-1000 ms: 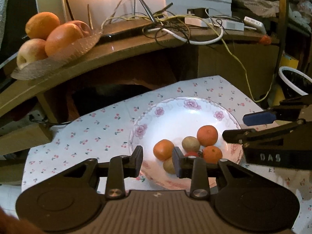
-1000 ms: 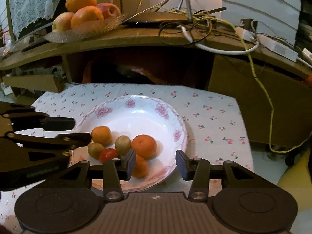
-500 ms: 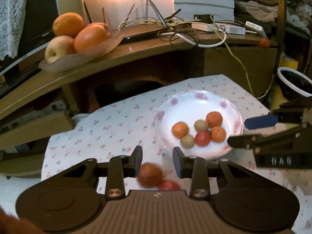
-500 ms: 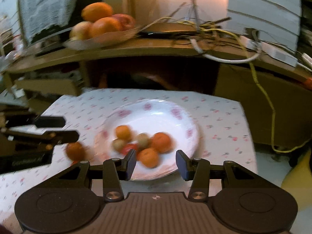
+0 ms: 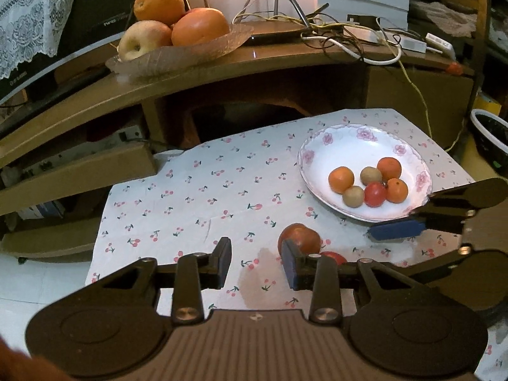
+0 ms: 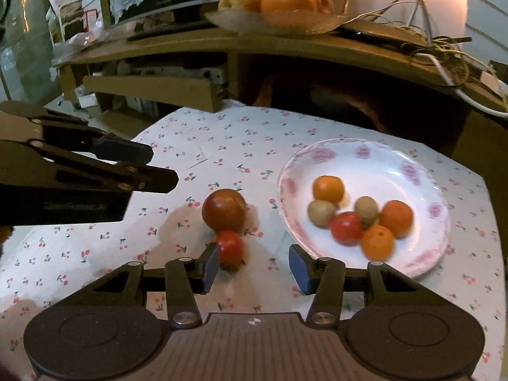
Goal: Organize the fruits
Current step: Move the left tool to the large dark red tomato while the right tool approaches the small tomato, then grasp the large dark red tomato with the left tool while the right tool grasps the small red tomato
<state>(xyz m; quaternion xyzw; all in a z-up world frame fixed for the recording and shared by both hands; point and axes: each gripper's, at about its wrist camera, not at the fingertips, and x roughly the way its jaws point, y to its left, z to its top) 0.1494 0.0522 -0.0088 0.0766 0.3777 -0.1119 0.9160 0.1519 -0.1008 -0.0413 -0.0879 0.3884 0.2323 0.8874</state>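
Note:
A white floral plate [image 5: 349, 146] [image 6: 381, 162] holds several small fruits: oranges, two kiwis and a red tomato [image 6: 346, 228]. A large red apple [image 5: 300, 238] [image 6: 224, 209] and a small red tomato [image 5: 333, 257] [image 6: 229, 249] lie on the cherry-print cloth [image 5: 206, 190] left of the plate. My left gripper [image 5: 256, 263] is open and empty, with its right finger just in front of the apple. My right gripper [image 6: 254, 268] is open and empty, its left finger beside the small tomato. Each gripper shows in the other's view.
A wooden shelf [image 5: 222, 70] behind the table carries a glass dish [image 5: 177, 54] of big oranges and an apple, plus tangled cables [image 5: 349, 38]. A dark basket [image 5: 490, 136] stands at the far right. A drawer [image 6: 152, 90] juts out at the left.
Both grippers have pulled back and swung left from the plate. The apple and the small tomato on the cloth have come into view. Both stay open.

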